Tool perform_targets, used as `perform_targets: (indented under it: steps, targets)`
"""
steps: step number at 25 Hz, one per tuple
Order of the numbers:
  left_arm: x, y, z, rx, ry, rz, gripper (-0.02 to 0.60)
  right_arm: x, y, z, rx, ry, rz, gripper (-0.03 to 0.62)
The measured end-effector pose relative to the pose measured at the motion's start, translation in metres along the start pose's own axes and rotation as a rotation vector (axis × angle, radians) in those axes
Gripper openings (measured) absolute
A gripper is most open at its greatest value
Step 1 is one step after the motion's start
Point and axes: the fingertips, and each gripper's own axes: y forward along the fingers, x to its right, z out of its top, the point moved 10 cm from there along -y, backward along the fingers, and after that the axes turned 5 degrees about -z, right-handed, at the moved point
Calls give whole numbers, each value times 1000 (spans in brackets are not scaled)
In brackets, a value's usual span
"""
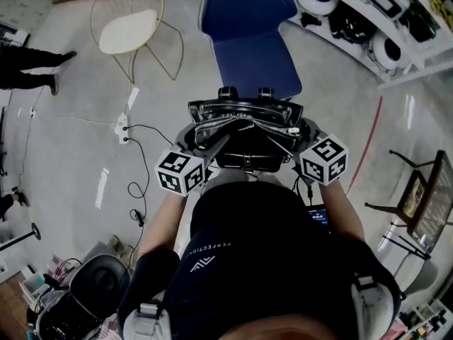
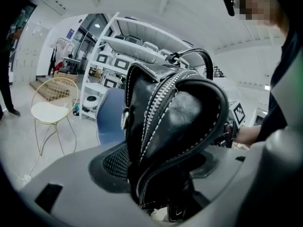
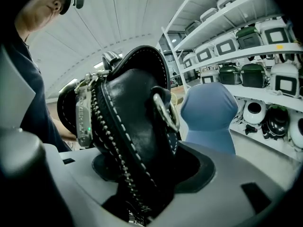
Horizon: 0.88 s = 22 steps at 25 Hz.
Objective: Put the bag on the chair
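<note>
Two grippers (image 1: 209, 147) (image 1: 301, 139) clamp one bag (image 1: 244, 129).

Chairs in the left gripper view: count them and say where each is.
2. The wire chair stands on the floor at the left. The blue chair is nearer the middle, partly hidden behind the bag. The bag may hide more.

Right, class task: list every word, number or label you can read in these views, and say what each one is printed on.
"PERFECTION": small white letters on the back of the person's dark top, above a chevron logo.
The yellow shelf tag: too blurred to read.
The bag: no brand or lettering legible in any view.
Nothing else can be read.
</note>
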Motion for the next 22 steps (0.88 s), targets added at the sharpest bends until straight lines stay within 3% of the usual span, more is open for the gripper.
perform_targets:
  steps: [12,22]
  targets:
    - [-64,19,33,-18,38,-72,307,11,45,23,21,77,-74,275]
    - [-92,33,36,-41,37,-98,304,19,68,23,6,118,-105,275]
